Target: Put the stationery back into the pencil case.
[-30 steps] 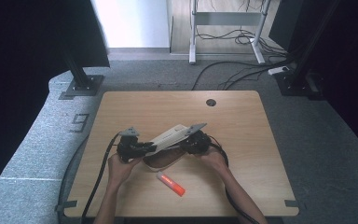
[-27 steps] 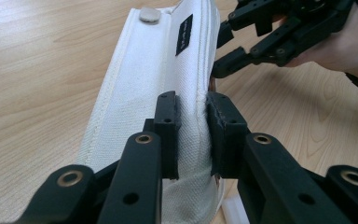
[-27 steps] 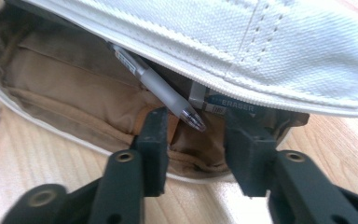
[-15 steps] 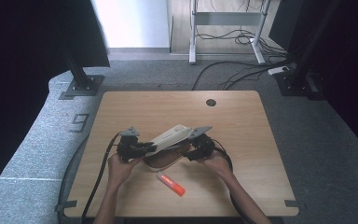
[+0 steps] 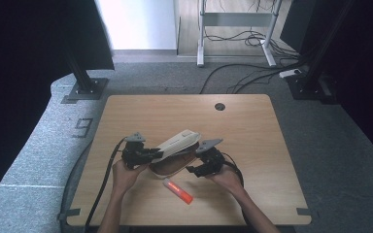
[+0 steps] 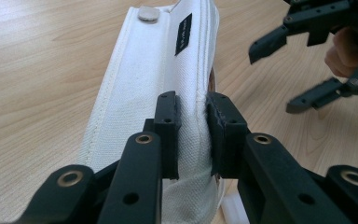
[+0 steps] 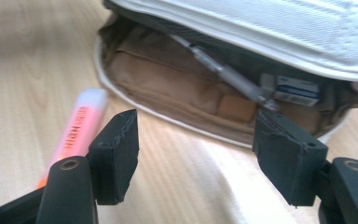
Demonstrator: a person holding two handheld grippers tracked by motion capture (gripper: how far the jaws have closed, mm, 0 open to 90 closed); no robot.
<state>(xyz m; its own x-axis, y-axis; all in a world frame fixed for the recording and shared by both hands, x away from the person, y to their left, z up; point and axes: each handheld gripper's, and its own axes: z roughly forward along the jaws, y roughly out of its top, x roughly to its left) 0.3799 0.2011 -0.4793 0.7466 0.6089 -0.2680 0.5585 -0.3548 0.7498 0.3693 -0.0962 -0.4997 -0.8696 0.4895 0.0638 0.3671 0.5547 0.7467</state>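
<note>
- The white pencil case point(image 5: 177, 145) lies open near the middle of the tabletop point(image 5: 252, 126), a little toward the near edge, its white flap lifted and its brown inside point(image 7: 168, 88) showing.
- The left gripper point(image 6: 193, 135) pinches the raised flap between its narrow jaws; the cloth is squeezed between the pads.
- The right gripper point(image 5: 194, 167) hovers just beside the case's near right side, apart from it. Its jaws have just been opening and stand wide with nothing between them but bare wood.
- An orange highlighter point(image 5: 178, 191) lies just in front of the case, near the near edge, between the two hands.
- The far half of the tabletop and its right side are bare wood, with a small round hole point(image 5: 219, 106) near the far edge.
- Inside the case a grey pen point(image 7: 223, 72) and a small blue-and-white box point(image 7: 296, 91) show; the flap hides whatever lies deeper.
- The highlighter's print is blurred in the right gripper view.
</note>
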